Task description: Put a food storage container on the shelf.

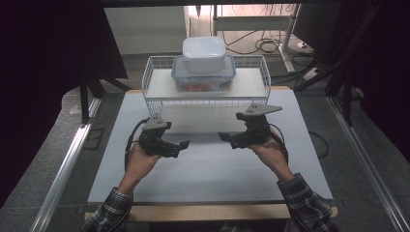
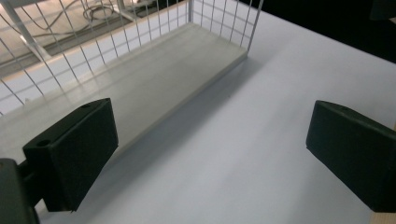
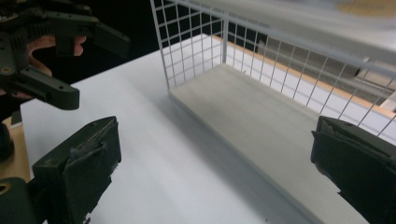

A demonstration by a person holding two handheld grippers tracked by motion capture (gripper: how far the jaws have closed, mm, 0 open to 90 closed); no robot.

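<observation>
Grippers are held low over the near half of the white table (image 1: 203, 179), both empty. Left gripper (image 1: 185, 144) and right gripper (image 1: 223, 137) face each other across a small gap; jaws of each are spread wide, as seen in the two gripper views, with nothing between them.

Nearest work items are judged to be the stacked containers on the wire rack (image 1: 154, 99) at the far edge of the table. Clear container with blue lid (image 1: 203, 79) sits on the rack's top shelf, roughly centred; red contents are seen through its wall. White container (image 1: 204, 54) is stacked on top of it, slightly to the right of centre. Lower shelf (image 2: 154, 88) is bare.

Step in hand is judged to be the approach to the stack. Suggested handling:
- White container is best taken first; it rests loose on the blue lid and could slide if the lower box is pulled.
- Jaws are to be kept wide until both short sides are straddled, then closed below the lid rim.
- Rack's raised wire rim has to be cleared on the way in and out, so a lift straight up before any pull toward the near side is advised.
- Second gripper can be used to steady the lower container.
</observation>
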